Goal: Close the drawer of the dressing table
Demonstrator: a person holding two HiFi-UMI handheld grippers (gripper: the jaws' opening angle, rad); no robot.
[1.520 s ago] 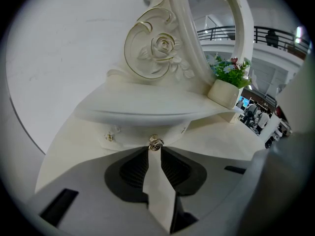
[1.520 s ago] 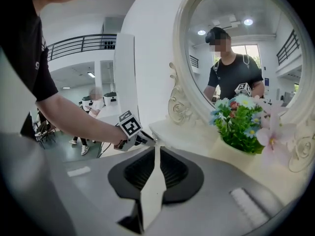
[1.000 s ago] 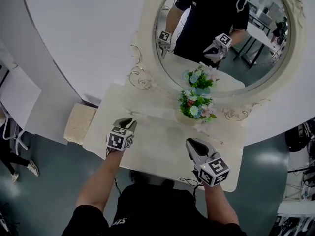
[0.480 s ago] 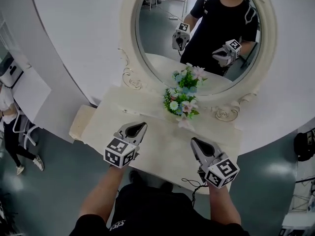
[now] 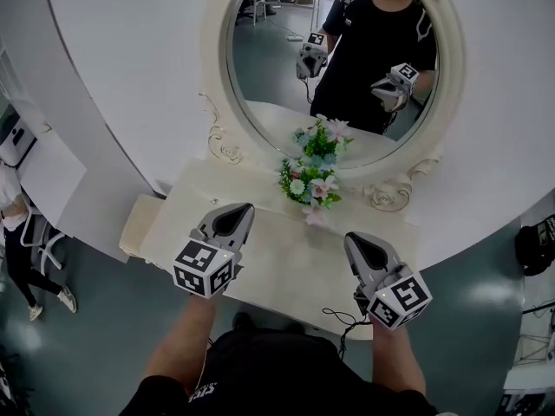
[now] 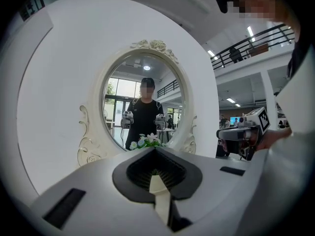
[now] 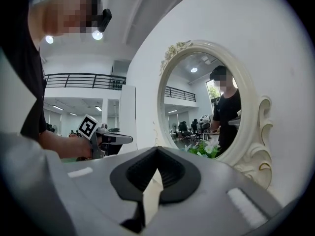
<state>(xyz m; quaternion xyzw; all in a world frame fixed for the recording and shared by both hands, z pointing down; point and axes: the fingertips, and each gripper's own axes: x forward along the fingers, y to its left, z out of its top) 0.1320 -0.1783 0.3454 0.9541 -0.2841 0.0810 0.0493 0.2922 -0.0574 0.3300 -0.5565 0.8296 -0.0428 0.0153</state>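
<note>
The left hand-held gripper [image 5: 237, 215] and right hand-held gripper [image 5: 355, 241] are hovering above the tabletop [image 5: 277, 263], each with jaws pressed together on nothing. The dressing table [image 5: 169, 219] is standing against the wall [image 5: 130, 76] under its mirror [image 5: 277, 94], flowers [image 5: 308, 180] sitting at the back. The drawer is not showing.

Flowers [image 5: 310, 181] stand mid-back on the dressing table [image 5: 282, 251]; either side lies open.

Nothing reads clearly; the white print [image 5: 205, 394] on the shirt [image 5: 286, 371] is too small.
</note>
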